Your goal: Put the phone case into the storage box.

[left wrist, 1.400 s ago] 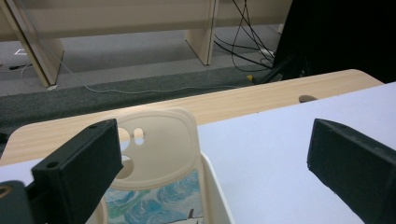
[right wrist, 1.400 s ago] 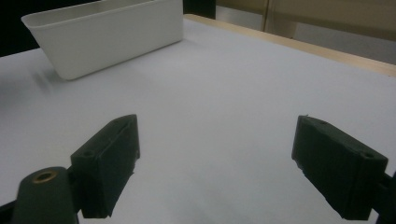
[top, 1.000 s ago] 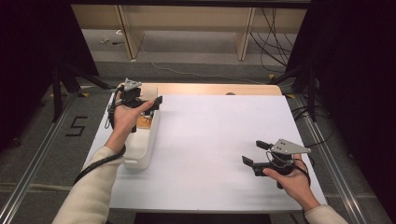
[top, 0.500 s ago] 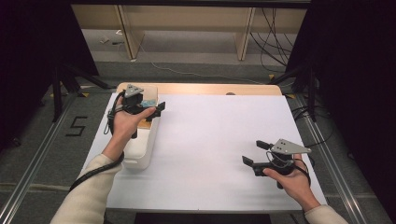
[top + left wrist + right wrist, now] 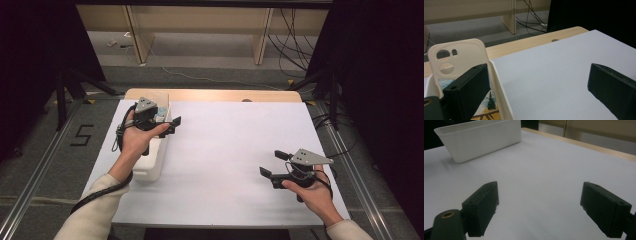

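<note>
**Left tongs wide open over the bin, phone case beside one jaw**

The left gripper hangs over the white plastic bin, jaws spread wide and holding nothing; a cream phone case stands upright in the bin behind one jaw, contact unclear. The right gripper rests low, jaws apart, empty. The white table stands on grey floor with cables behind. Since a second ago the left gripper has shifted farther up the bin.
</note>
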The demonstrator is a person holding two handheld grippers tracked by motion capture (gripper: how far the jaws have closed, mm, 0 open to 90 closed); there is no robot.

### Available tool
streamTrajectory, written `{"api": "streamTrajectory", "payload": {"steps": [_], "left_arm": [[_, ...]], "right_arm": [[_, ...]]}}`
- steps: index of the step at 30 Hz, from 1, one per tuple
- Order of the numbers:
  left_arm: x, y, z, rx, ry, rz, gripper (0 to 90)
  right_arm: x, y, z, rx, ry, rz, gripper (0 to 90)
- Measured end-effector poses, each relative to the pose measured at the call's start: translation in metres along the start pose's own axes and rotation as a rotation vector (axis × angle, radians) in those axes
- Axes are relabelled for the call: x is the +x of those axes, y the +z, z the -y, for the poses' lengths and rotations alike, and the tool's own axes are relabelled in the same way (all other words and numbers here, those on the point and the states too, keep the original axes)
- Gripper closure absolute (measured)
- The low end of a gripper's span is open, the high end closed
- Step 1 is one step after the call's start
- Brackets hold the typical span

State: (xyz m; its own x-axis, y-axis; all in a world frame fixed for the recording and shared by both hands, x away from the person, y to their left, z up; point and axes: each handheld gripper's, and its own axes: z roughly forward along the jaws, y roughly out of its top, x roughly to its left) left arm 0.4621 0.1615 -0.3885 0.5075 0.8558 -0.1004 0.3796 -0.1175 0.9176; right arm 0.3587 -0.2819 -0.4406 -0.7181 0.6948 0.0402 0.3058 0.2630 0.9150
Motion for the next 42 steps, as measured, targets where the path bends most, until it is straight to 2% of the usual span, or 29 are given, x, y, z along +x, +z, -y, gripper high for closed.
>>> {"api": "streamTrajectory", "payload": {"steps": [8, 11, 14, 22, 28, 35, 42], "left_arm": [[-0.015, -0.006, 0.008, -0.004, 0.028, 0.05, 3.2], [-0.019, -0.009, 0.009, -0.009, 0.013, 0.081, 3.2], [-0.024, -0.012, 0.01, -0.012, 0.041, 0.086, 3.2], [-0.035, -0.016, 0.018, -0.016, 0.066, 0.129, 3.1], [-0.038, -0.021, 0.023, -0.027, 0.076, 0.137, 3.1], [-0.042, -0.024, 0.028, -0.036, 0.11, 0.151, 3.1], [-0.044, -0.027, 0.031, -0.038, 0.114, 0.157, 3.1]], "right_arm": [[0.0, 0.0, 0.0, -0.003, 0.0, -0.003, 15.9], [0.0, 0.0, 0.0, -0.004, 0.002, -0.002, 15.9], [0.0, 0.0, 0.0, -0.003, 0.002, -0.004, 15.9], [0.0, -0.001, 0.0, -0.003, 0.0, -0.001, 15.9], [0.0, -0.001, -0.001, -0.003, 0.0, -0.001, 15.9], [0.0, -0.002, -0.001, -0.004, 0.003, -0.001, 15.9], [0.0, -0.002, -0.001, -0.003, 0.002, -0.002, 15.9]]}}
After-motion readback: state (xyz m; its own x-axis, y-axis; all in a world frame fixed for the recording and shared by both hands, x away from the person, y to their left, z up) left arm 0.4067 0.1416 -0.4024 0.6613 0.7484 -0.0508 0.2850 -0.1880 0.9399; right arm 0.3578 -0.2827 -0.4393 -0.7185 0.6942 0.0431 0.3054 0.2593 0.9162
